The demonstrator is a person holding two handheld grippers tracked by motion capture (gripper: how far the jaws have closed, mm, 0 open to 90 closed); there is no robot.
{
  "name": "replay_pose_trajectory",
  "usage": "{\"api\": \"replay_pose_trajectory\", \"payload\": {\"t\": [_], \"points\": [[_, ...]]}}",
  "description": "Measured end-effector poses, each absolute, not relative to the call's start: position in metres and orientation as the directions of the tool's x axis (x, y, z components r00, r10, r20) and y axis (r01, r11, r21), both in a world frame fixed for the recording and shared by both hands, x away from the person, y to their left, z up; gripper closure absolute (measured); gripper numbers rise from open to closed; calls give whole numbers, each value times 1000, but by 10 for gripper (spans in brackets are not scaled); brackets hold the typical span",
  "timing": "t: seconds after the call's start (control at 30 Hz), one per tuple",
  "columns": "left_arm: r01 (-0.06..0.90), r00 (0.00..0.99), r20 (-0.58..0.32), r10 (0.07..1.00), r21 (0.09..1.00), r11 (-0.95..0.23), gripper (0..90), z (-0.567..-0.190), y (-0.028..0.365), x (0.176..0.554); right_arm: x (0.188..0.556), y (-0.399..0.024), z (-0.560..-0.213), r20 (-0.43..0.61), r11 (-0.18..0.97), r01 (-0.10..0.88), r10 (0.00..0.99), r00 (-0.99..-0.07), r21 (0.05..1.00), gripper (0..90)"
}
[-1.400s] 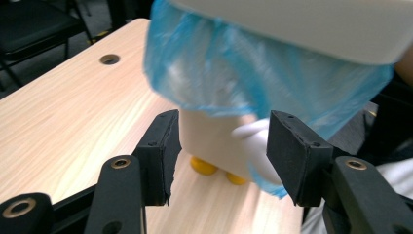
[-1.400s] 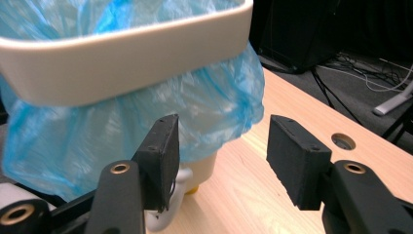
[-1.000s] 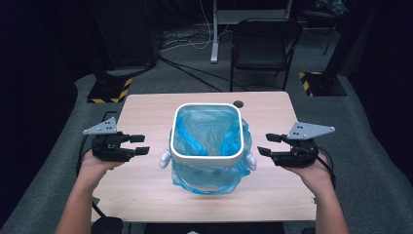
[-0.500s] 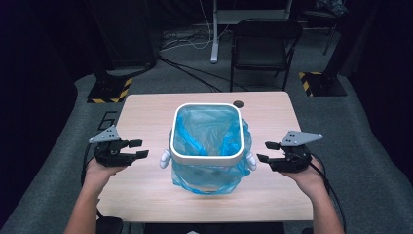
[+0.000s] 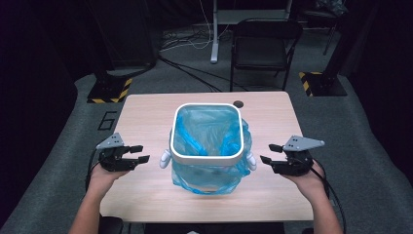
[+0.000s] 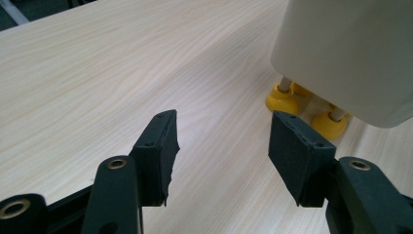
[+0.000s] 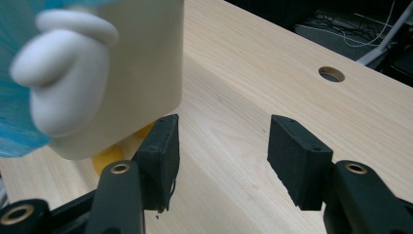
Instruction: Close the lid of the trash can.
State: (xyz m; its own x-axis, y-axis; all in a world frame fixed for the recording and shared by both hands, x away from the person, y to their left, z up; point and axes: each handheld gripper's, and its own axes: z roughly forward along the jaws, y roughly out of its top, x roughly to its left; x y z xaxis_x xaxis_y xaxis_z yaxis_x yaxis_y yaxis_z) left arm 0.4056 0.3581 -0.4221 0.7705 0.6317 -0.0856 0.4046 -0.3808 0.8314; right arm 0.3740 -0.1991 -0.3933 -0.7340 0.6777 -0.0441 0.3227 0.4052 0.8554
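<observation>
White bin [image 5: 207, 141] (blue liner) mid-table [image 5: 146, 112]. Left tongs [image 5: 137, 154] and right tongs [image 5: 269, 153] flank bin, jaws wide, empty, pointing inward. Both hands drawn back toward person since earlier.

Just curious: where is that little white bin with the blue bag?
In the high view the bin stands mid-table, between the left hand-held gripper and the right one.

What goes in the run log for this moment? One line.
left gripper: open, empty | right gripper: open, empty | bin: between them, untouched, blue bag inside | table
</observation>
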Motion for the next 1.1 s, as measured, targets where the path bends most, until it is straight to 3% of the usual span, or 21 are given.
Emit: {"api": "replay_pose_trajectory", "payload": {"t": [0.27,0.7,1.1], "points": [[423,732,-105,674,845,-327,429,-446,367,403,381,-203,-415,-17,401,369,697,-717,839,450],[471,688,-84,721,808,-355,354,-469,372,408,388,-216,-450,28,345,448,766,-642,825,432],[476,662,-37,749,793,-381,312,-473,389,409,392,-228,-463,73,308,536,814,-576,786,323]]}}
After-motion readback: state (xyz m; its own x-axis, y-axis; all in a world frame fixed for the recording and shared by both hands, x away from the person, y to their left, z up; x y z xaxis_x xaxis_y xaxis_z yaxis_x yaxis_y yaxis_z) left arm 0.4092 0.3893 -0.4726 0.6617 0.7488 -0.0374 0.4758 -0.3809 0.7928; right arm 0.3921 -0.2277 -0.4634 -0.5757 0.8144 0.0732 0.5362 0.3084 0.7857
